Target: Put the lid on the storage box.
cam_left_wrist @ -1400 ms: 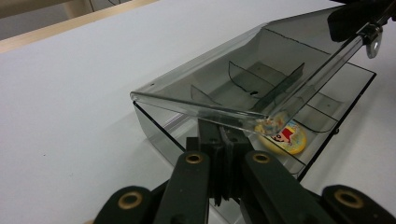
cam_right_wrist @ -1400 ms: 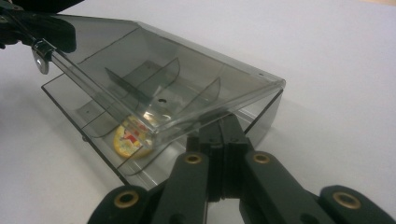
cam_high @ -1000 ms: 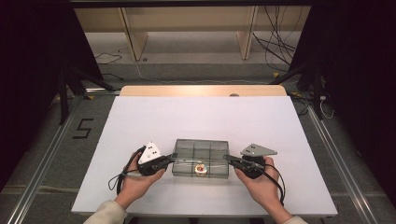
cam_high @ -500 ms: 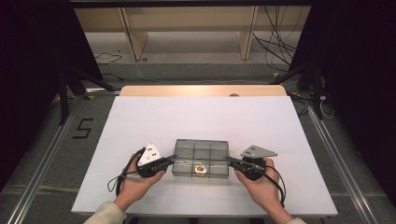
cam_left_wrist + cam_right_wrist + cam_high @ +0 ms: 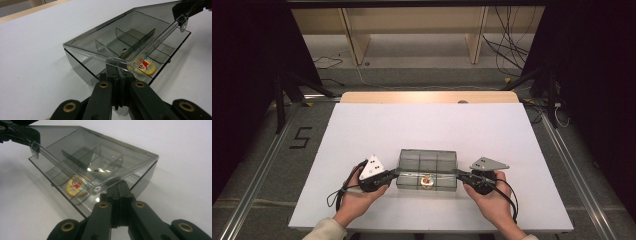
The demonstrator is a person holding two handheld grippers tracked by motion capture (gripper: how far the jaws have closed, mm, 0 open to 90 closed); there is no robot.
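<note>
I'm pinching the smoky clear plastic box (image 5: 427, 170) near the table's (image 5: 422, 125) front edge, left gripper (image 5: 393, 175) and right gripper (image 5: 460, 174) pressed together on its raised lid's (image 5: 120, 37) corners; a round badge (image 5: 145, 66) is lying inside.

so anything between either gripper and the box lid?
Nothing visible. The left gripper and right gripper are each shut at an end of the lid, which is tilted partly open above the box.
</note>
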